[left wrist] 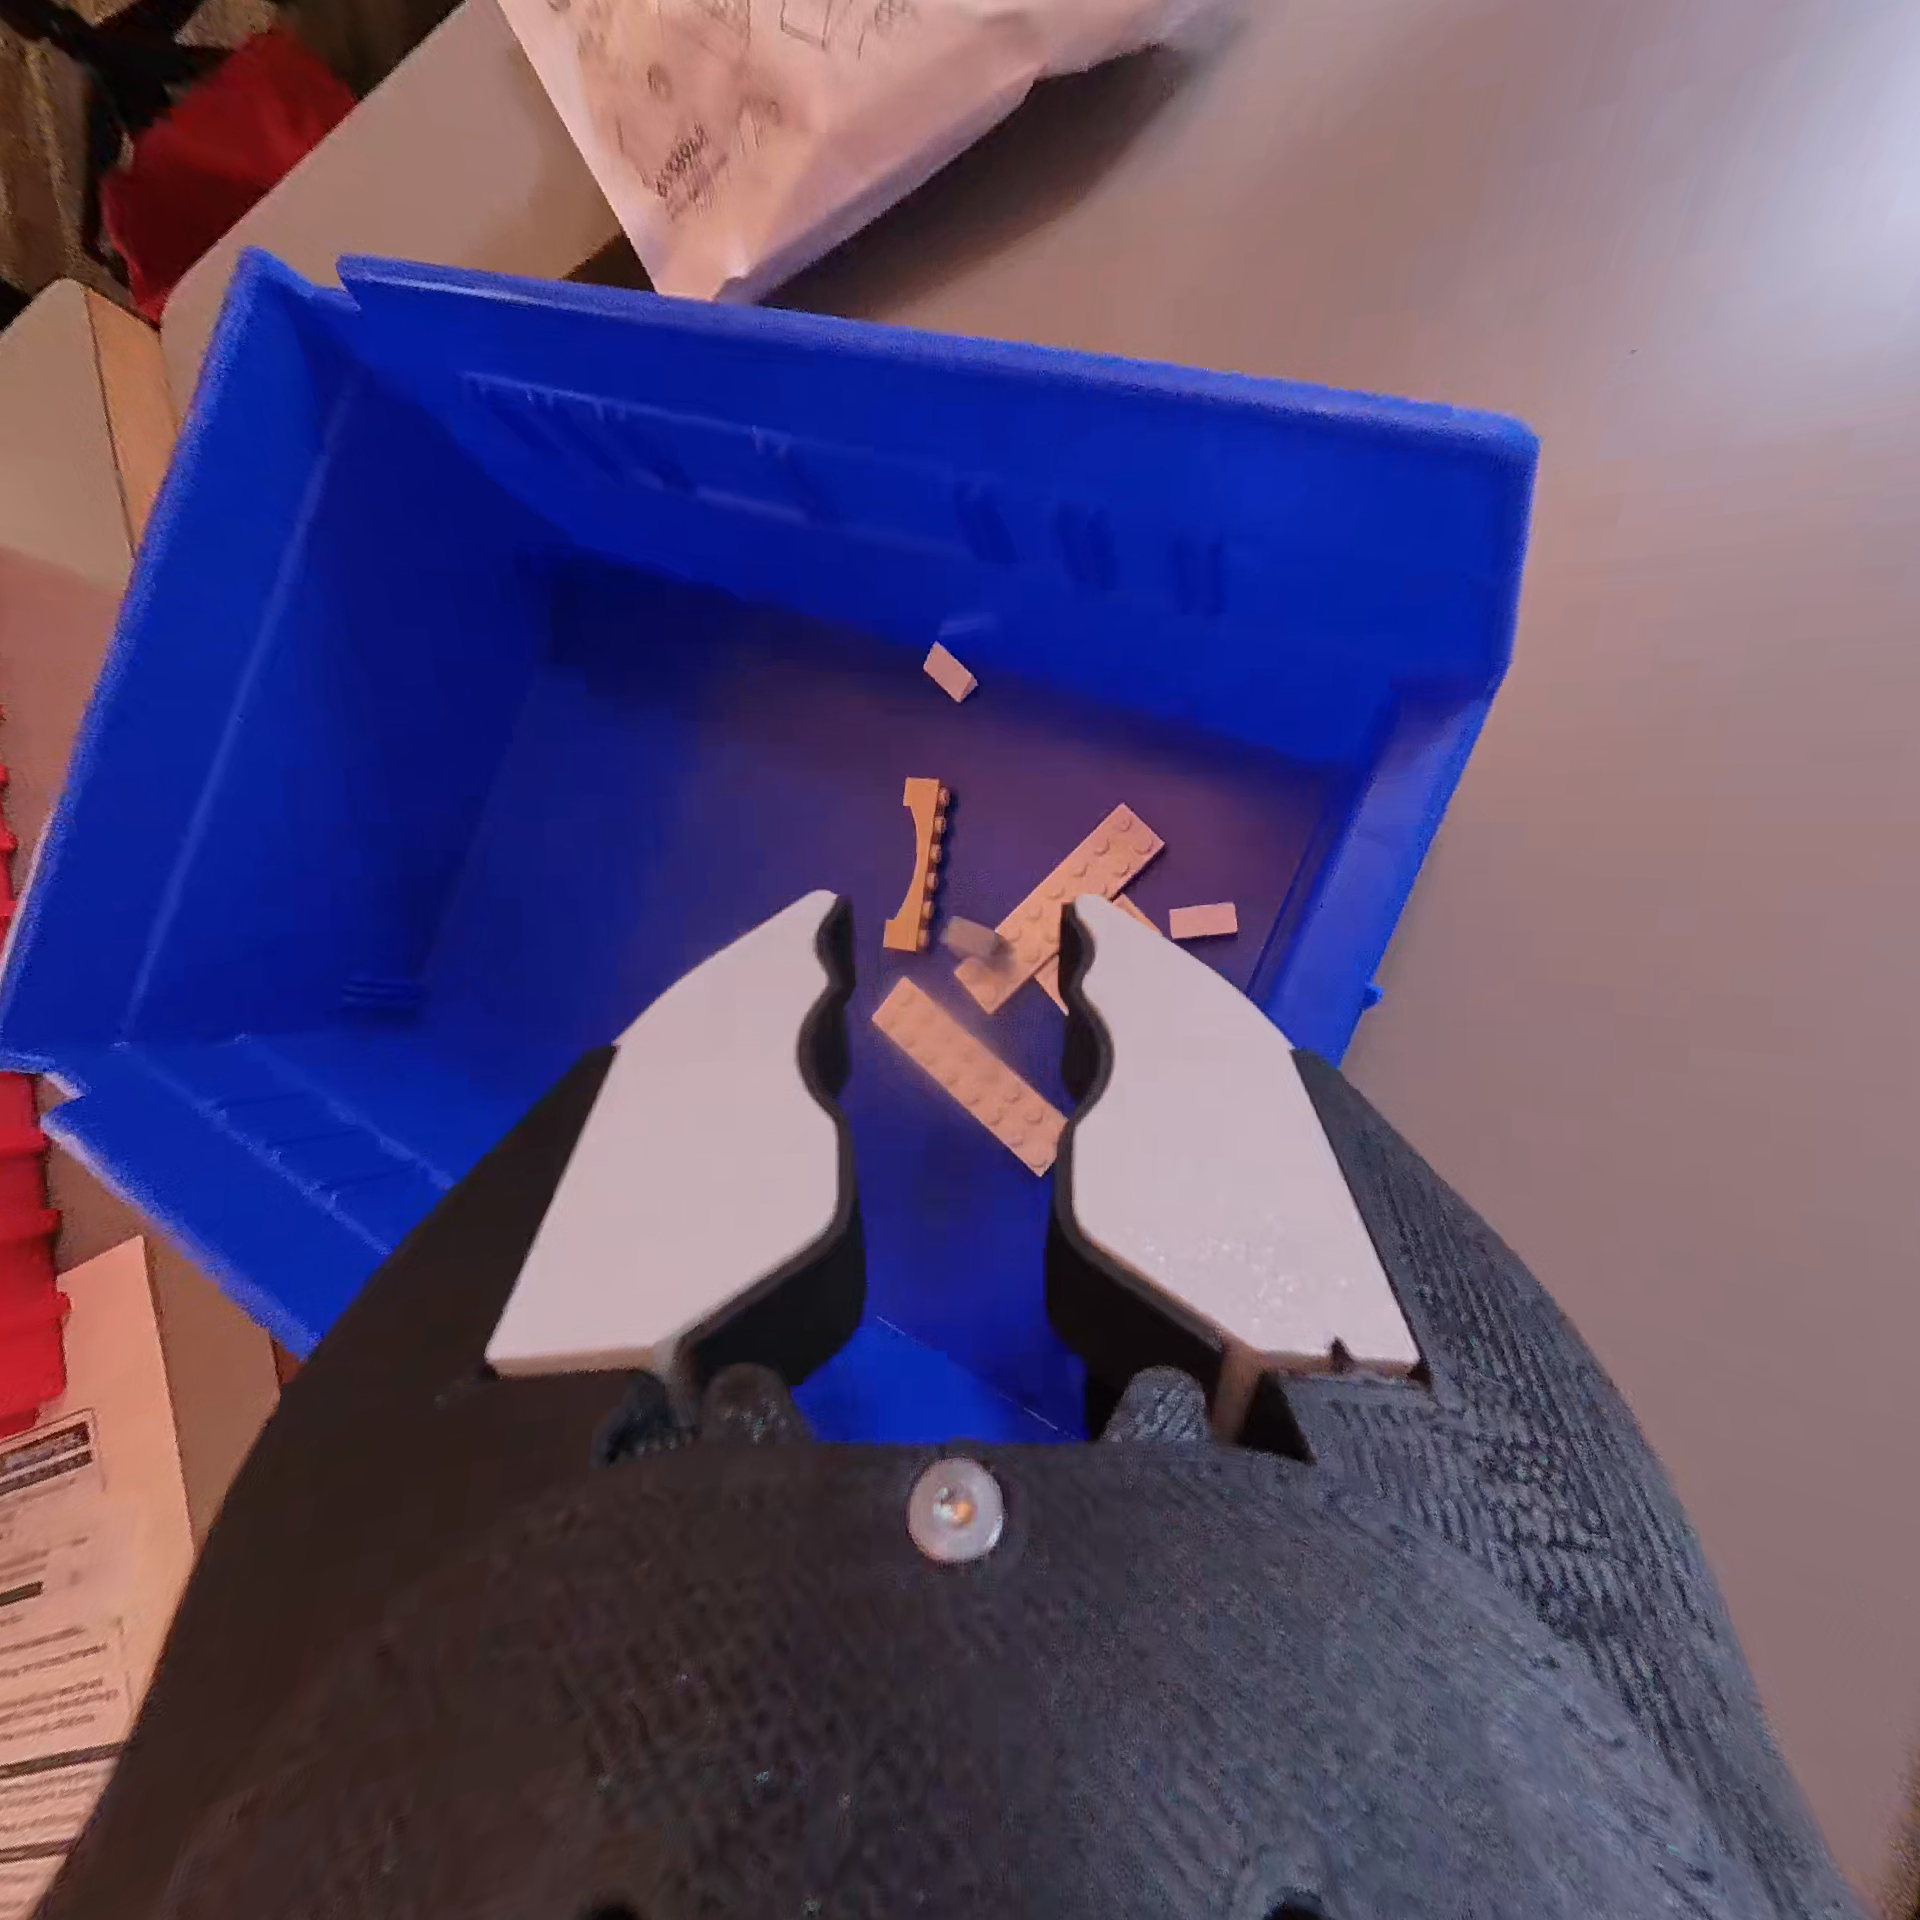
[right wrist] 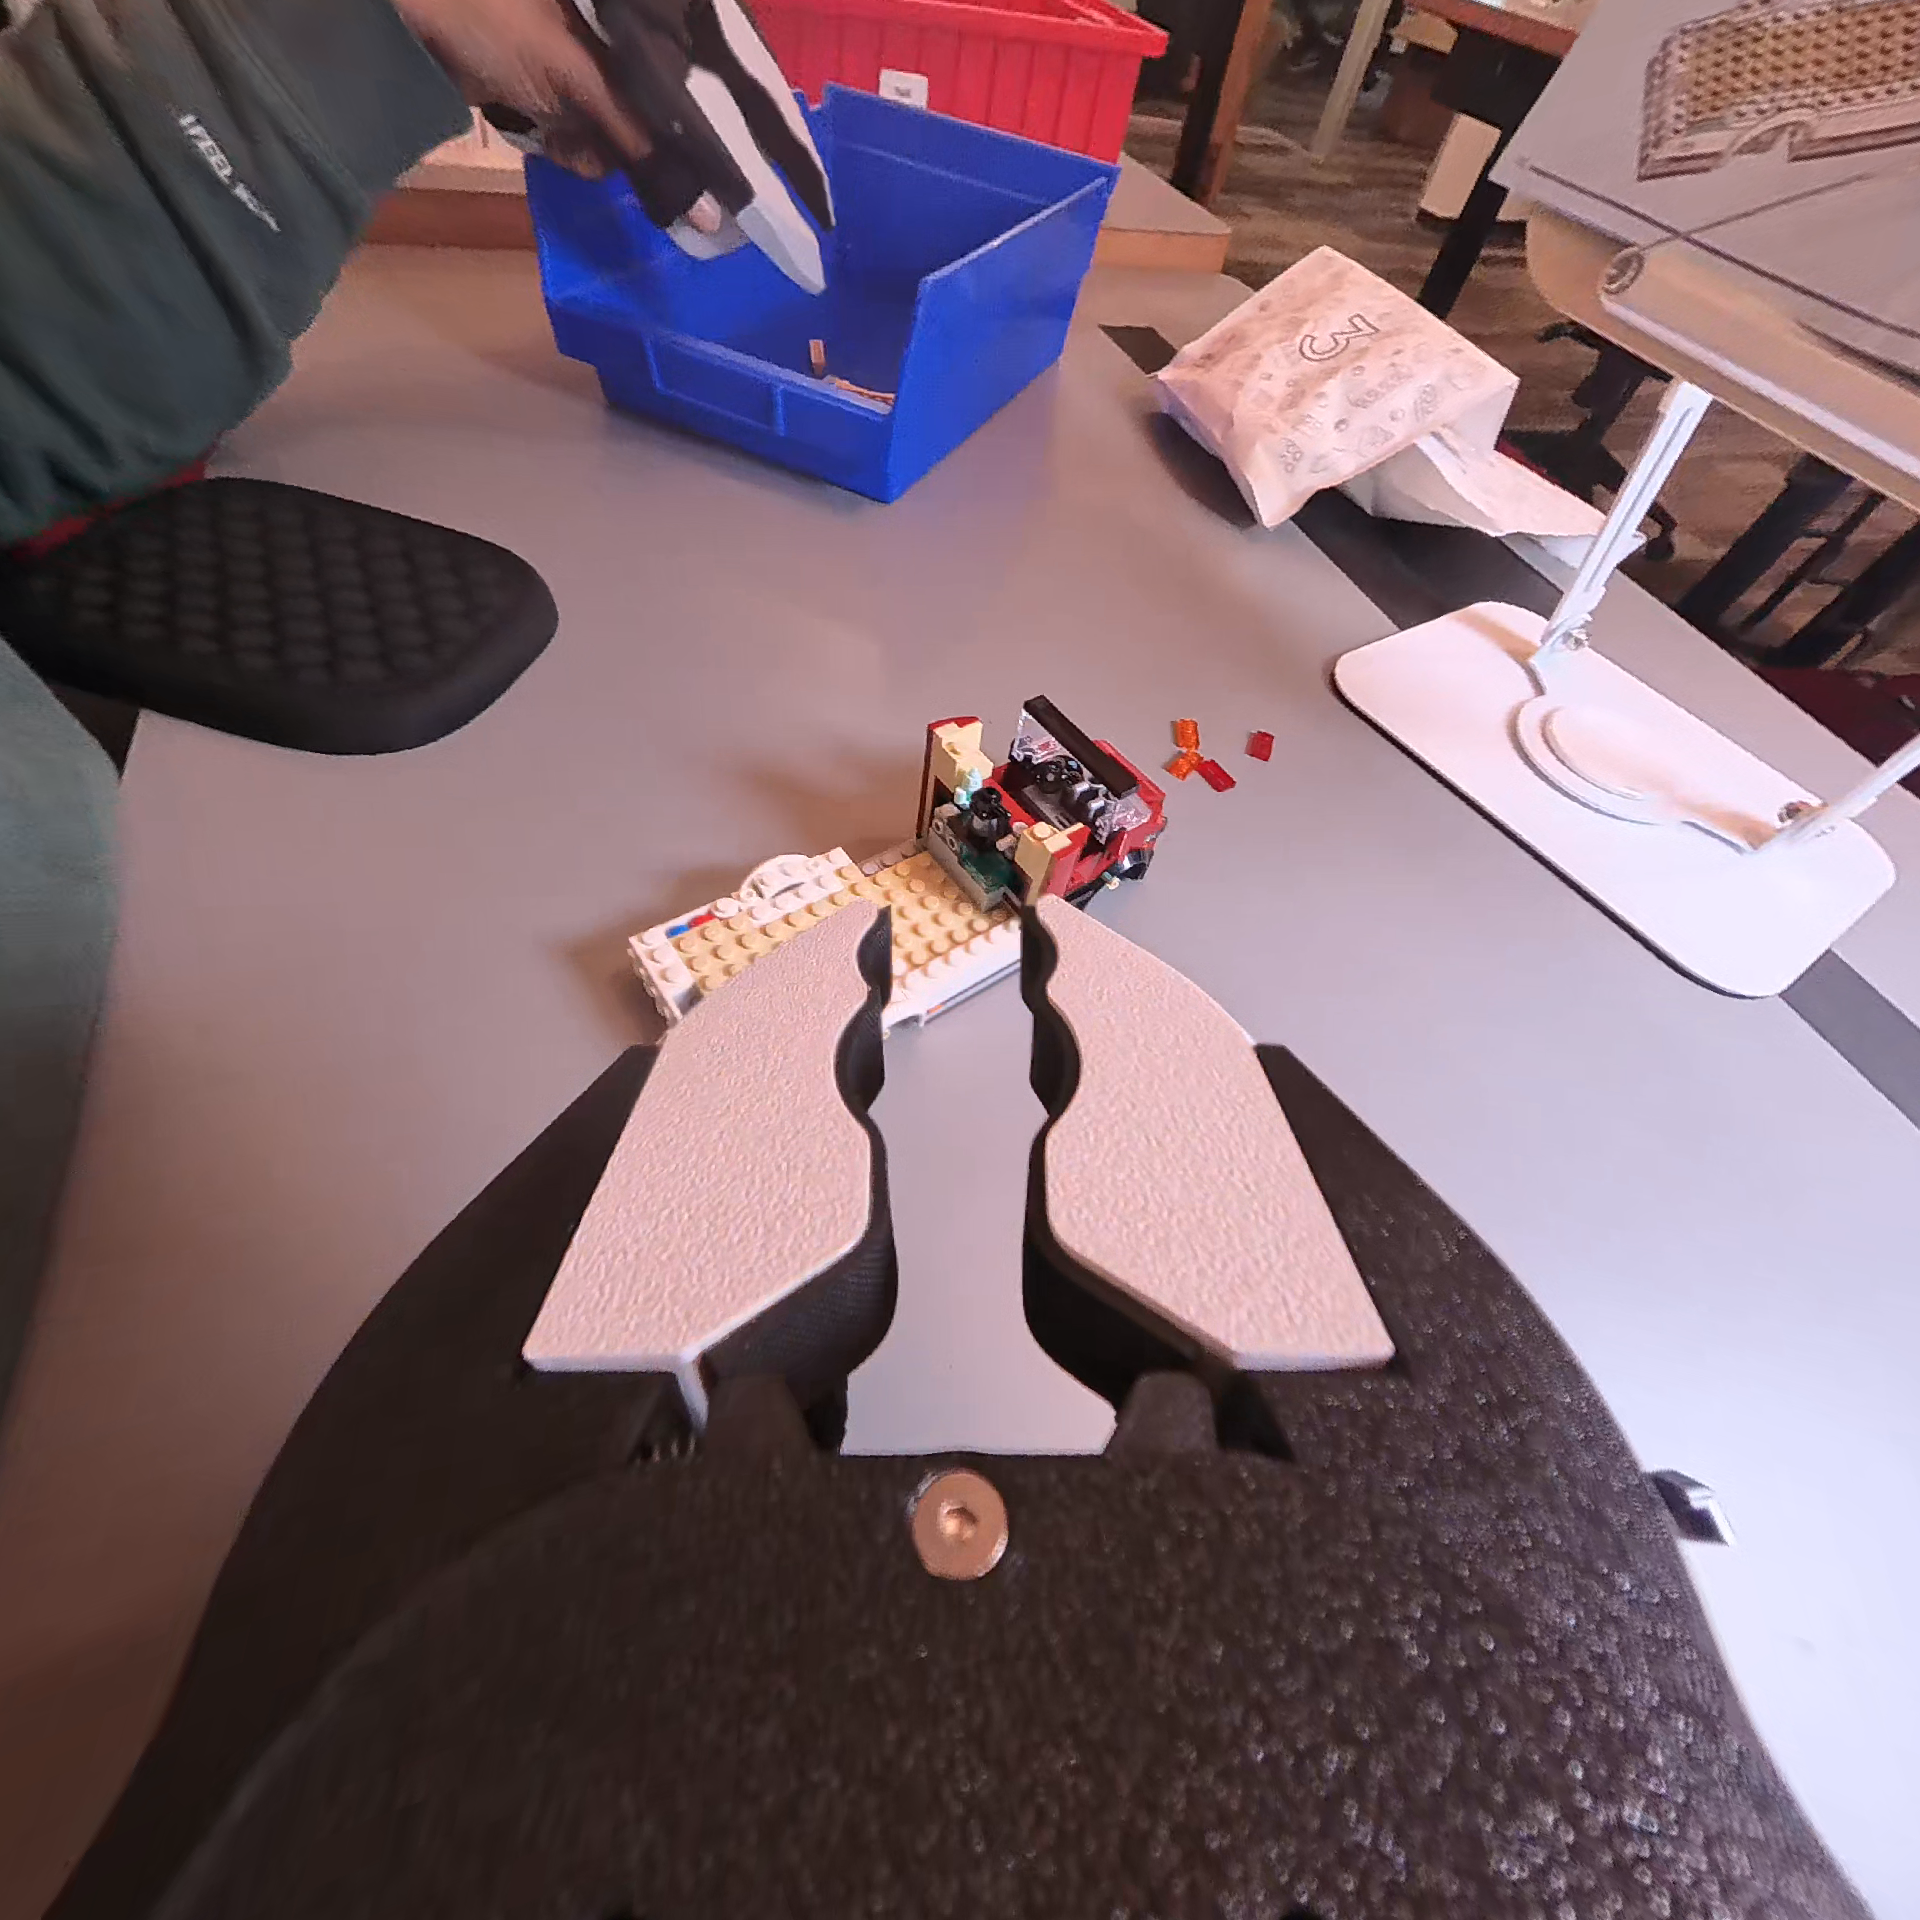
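Left tongs (left wrist: 956,925): I have them over the open blue plastic bin (left wrist: 312,644), jaws standing wide with nothing between the pads; a small blurred grey piece (left wrist: 971,938) shows in the gap, apparently loose in the air and not gripped.

Right tongs (right wrist: 956,925): these hang low over the grey desk (right wrist: 727,644), jaws apart and bare, tips just above the near end of the tan studded brick base plate (right wrist: 831,935).

Handling, as I judge it: over the bin I would keep the left tongs centred between its walls and well above the pieces, so that nothing is knocked. The right tongs should stay off the plate's studs; a nudge could shift the build.

Bin contents, counted: two long tan studded plates (left wrist: 966,1070), one orange arched brick (left wrist: 920,862), two small tan tiles (left wrist: 951,670), plus the blurred grey piece. Part of another tan piece peeks out beside the right finger; I cannot tell what it is.

Build: one red and black toy vehicle cab (right wrist: 1049,800) sits on the far end of the base plate.

Loose bits: four small red and orange transparent studs (right wrist: 1210,753) lie just beyond the cab.

Farther off: one white stand base (right wrist: 1621,810), one crumpled white paper bag (right wrist: 1340,395), one red bin (right wrist: 966,62) behind the blue one.
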`<state>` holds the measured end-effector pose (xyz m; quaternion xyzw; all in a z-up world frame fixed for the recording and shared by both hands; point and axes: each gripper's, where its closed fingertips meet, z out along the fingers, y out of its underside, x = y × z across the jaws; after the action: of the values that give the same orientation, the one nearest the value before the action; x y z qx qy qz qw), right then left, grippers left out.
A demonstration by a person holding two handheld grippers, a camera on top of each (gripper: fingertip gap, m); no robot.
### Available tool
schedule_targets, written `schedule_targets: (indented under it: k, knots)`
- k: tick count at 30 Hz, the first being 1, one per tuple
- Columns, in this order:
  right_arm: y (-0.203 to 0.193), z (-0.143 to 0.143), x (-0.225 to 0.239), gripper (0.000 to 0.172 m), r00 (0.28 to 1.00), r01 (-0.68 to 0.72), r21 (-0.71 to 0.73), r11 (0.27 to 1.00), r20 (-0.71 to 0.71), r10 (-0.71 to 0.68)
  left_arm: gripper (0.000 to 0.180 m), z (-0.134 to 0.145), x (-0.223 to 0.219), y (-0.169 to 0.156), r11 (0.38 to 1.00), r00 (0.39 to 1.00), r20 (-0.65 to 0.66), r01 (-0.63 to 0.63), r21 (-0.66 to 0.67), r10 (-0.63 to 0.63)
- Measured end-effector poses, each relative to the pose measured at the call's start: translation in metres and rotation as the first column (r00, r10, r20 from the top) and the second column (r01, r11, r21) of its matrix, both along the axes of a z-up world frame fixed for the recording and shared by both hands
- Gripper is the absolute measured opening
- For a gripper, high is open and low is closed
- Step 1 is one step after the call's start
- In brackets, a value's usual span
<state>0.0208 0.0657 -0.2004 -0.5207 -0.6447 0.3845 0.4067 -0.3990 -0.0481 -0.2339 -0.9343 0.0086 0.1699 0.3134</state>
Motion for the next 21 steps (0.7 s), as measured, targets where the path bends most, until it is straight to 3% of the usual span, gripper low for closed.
schedule_targets:
  k: [1, 10, 14, 17, 21]
  knots:
    - [0.002, 0.000, 0.000, 0.024, 1.000, 0.007, -0.001, 1.000, 0.001, -0.007, 0.043, 0.001, -0.001, 0.003, 1.000, 1.000, -0.016, -0.004, 0.017, 0.005]
    - [0.009, -0.006, 0.000, 0.024, 0.999, 0.034, -0.004, 0.999, 0.000, -0.034, 0.046, 0.014, 0.014, 0.020, 0.991, 0.999, -0.018, 0.051, 0.121, -0.049]
    - [0.014, -0.007, -0.001, 0.024, 0.998, 0.058, -0.014, 0.998, -0.015, -0.058, 0.041, 0.035, 0.037, 0.036, 0.953, 0.989, -0.059, 0.146, 0.267, -0.136]
    - [0.022, -0.003, -0.002, 0.025, 0.993, 0.101, -0.025, 0.995, -0.056, -0.103, 0.034, 0.061, 0.069, 0.053, 0.860, 0.972, -0.076, 0.231, 0.455, -0.221]
    - [0.041, 0.006, -0.002, 0.025, 0.968, 0.202, -0.036, 0.979, -0.145, -0.205, 0.024, 0.092, 0.121, 0.069, 0.660, 0.937, -0.063, 0.288, 0.694, -0.342]
